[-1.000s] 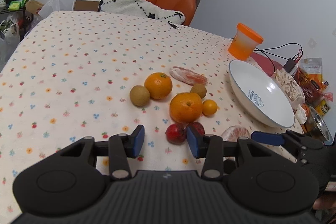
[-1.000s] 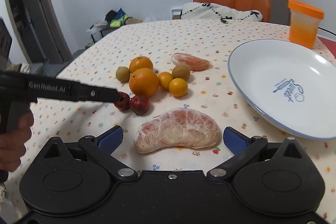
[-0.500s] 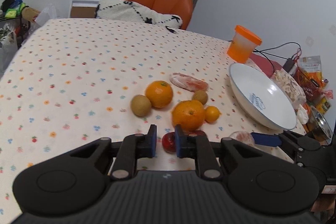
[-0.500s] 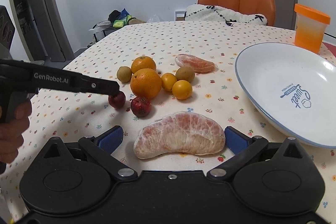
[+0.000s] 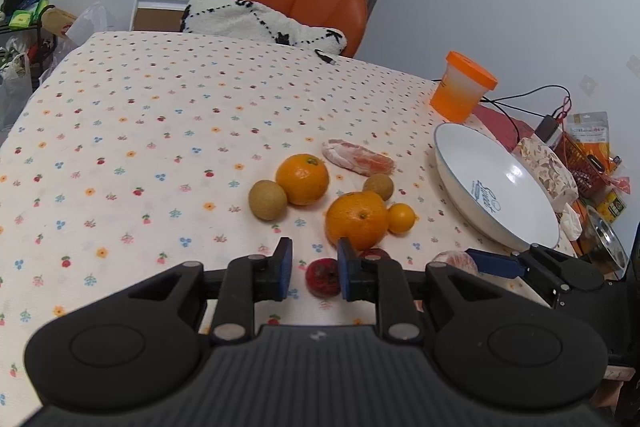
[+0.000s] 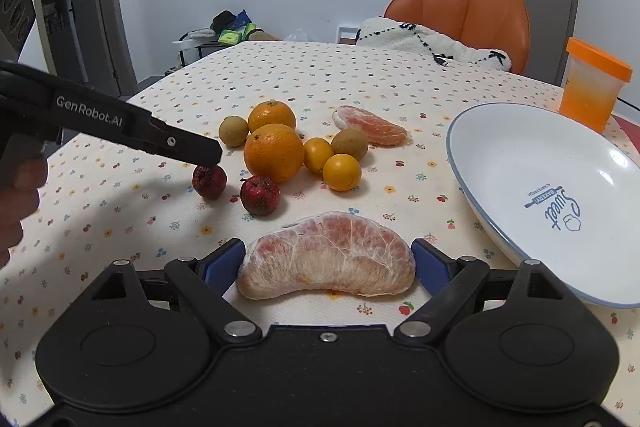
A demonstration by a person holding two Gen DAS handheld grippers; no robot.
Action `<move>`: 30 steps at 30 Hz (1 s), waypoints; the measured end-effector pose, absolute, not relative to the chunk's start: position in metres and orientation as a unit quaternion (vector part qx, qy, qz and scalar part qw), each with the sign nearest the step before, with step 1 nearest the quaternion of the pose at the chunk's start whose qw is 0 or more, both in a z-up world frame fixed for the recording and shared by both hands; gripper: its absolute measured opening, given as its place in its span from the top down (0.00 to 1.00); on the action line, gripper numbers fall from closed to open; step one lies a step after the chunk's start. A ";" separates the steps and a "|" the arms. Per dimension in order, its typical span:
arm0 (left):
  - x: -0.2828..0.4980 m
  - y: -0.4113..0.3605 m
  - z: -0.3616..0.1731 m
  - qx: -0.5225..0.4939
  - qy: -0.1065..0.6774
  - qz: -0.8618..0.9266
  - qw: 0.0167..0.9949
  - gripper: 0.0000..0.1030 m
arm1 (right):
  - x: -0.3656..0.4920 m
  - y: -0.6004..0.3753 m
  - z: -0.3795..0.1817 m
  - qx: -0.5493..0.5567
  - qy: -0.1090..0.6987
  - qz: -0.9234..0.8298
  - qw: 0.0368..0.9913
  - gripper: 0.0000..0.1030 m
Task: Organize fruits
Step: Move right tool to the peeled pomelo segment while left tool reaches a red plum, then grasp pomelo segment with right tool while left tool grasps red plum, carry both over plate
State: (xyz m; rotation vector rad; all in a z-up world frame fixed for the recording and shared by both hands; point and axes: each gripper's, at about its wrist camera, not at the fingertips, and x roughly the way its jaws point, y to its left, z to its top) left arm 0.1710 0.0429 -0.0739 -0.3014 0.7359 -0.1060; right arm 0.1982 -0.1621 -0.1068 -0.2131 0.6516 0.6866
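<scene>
Left hand-held gripper (image 5: 313,271) narrowly parted around a small red fruit (image 5: 322,277) on the desk (image 5: 120,131), not yet pinched; right hand-held gripper (image 6: 327,263) spread wide, flanking the pomelo wedge (image 6: 327,261). Risk: round fruit squirting sideways off-centre; soft wedge tearing.

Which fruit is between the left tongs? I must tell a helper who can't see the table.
On the floral tablecloth, left of the white plate, find the big orange. Two small dark red fruits lie before it; the left tongs bracket the one farther from the plate.
</scene>
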 end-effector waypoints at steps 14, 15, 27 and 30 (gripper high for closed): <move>0.173 0.029 -0.085 -0.117 0.376 -0.048 0.918 0.78 | 0.203 -0.177 -0.101 -0.057 0.319 0.329 0.887 0.16; 0.173 0.028 -0.084 -0.115 0.377 -0.049 0.918 0.78 | 0.204 -0.176 -0.101 -0.053 0.319 0.330 0.887 0.16; 0.165 0.024 -0.059 -0.107 0.344 -0.058 0.931 0.78 | 0.195 -0.179 -0.077 -0.035 0.288 0.345 0.893 0.16; 0.165 0.021 -0.055 -0.107 0.340 -0.061 0.933 0.78 | 0.194 -0.183 -0.072 -0.032 0.283 0.343 0.895 0.16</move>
